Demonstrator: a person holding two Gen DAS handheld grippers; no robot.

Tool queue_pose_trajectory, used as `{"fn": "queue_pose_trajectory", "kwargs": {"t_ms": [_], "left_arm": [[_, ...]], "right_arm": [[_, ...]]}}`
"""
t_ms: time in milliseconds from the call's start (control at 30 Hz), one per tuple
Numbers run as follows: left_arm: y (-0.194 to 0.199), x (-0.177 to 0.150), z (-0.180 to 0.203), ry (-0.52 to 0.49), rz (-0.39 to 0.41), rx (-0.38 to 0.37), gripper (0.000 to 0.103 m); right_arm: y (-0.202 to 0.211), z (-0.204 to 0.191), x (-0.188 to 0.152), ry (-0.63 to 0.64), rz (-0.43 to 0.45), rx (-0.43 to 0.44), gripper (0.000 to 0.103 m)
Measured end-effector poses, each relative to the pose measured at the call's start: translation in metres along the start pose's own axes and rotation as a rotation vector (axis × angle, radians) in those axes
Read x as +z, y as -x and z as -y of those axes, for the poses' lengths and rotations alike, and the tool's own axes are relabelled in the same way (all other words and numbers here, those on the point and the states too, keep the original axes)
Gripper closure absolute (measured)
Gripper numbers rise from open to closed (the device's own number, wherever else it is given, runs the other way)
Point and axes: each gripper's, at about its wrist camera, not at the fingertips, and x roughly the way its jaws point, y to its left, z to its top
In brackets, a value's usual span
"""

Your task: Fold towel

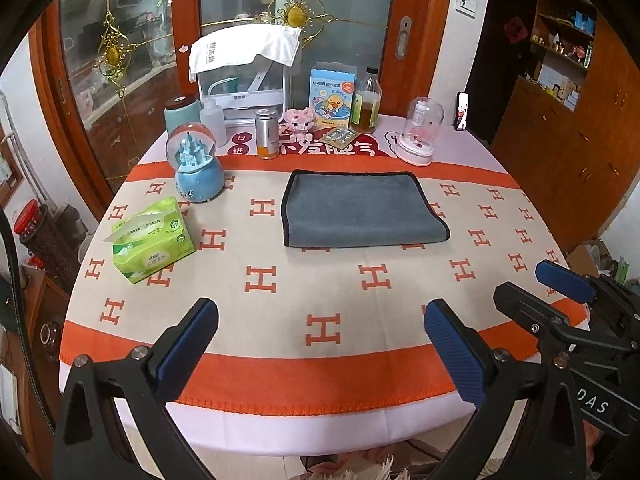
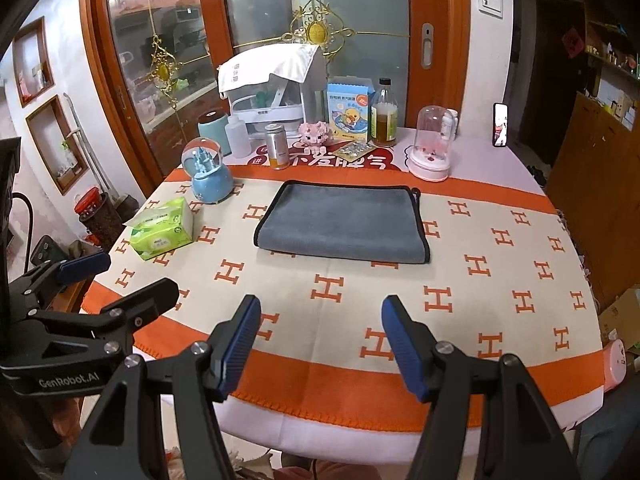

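Hovering above the near edge of the table [image 1: 280, 408], the left gripper [image 1: 320, 344] has its blue-padded fingers [image 1: 188, 344] spread wide, grasping nothing. Beside it, the right gripper [image 2: 320, 344] is likewise splayed and empty, touching nothing. A grey towel [image 2: 340, 220] with dark trim lies folded flat at the table's middle, well apart from both grippers. A green tissue pack [image 1: 152, 240] sits to its left.

black left gripper [image 1: 320, 344] and right gripper [image 2: 320, 340], blue ribbed pads, silver screws.
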Motion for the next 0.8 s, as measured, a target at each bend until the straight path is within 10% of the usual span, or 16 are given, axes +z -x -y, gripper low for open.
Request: {"fn": "queue_pose_trajectory", "kwargs": {"t_ms": [800], "left_arm": [[-0.0077, -0.0009, -0.0022, -0.001, -0.017, 0.015, 0.001]], "right_arm": [[-0.0102, -0.0008, -0.0001, -0.008, -0.024, 0.006, 0.040]]}}
